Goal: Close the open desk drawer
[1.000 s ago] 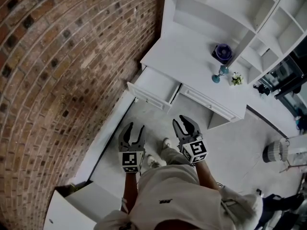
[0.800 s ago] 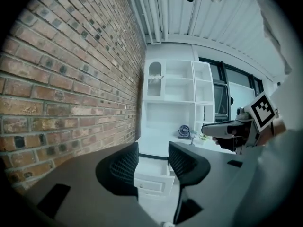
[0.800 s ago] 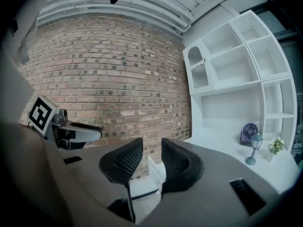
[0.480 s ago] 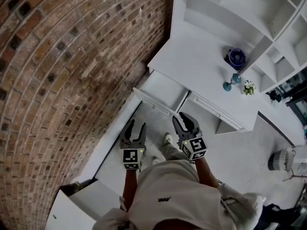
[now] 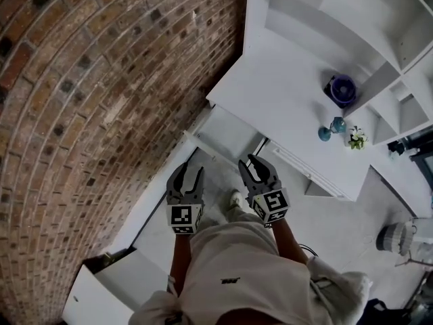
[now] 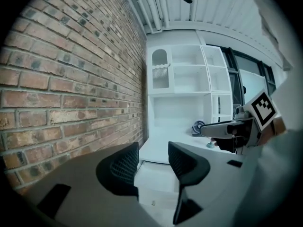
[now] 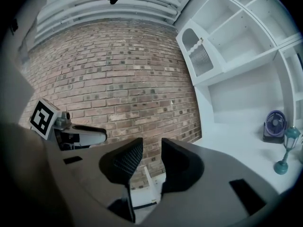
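Both grippers have advanced toward the desk [image 5: 284, 93] since the earlier frame; the left gripper [image 5: 188, 176] has fingers moderately apart, empty. Just ahead of both fingertip pairs lies the open drawer [image 5: 226, 133], probably rigid, light and free-sliding: push flat on the middle of its front panel [image 5: 203, 147] rather than grip it. The right gripper [image 5: 254, 165] shows a narrow gap, also empty

Grippers: two, left gripper [image 5: 187, 176] and right gripper [image 5: 253, 168]. Ahead of them: one open drawer [image 5: 222, 135], one fan [image 5: 342, 90], one lamp [image 5: 337, 124], one flower pot [image 5: 356, 139].
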### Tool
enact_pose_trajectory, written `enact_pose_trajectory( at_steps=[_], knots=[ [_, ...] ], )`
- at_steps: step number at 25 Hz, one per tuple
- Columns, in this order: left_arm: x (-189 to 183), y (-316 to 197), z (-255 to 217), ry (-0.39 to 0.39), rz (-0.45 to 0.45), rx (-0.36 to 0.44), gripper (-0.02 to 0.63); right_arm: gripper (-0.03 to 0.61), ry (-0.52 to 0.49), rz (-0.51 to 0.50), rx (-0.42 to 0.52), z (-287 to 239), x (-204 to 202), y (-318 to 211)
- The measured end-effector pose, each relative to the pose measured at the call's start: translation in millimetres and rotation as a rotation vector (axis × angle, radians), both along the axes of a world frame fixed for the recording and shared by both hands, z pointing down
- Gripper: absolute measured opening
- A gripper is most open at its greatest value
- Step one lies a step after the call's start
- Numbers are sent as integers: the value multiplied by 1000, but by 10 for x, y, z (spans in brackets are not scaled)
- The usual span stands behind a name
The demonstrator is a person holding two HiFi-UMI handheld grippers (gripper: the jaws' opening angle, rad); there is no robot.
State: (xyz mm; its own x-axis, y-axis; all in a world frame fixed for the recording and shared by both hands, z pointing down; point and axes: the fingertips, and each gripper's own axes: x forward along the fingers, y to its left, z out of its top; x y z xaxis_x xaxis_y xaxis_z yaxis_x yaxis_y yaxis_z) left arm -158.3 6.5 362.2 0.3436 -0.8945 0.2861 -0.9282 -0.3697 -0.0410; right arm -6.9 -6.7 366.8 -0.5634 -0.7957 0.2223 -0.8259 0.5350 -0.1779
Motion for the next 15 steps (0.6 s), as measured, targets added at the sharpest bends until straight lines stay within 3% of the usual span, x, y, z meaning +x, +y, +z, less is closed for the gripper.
enact_pose_trajectory(
  at_steps=[6,15],
  knots=[
    [122,-239,137,-24,25,-29,206,126,-25,17,-34,175,72,-191],
    [179,-644,659,-45,132,-98,204,126,-11,101,-88,541,107,-426]
  ],
)
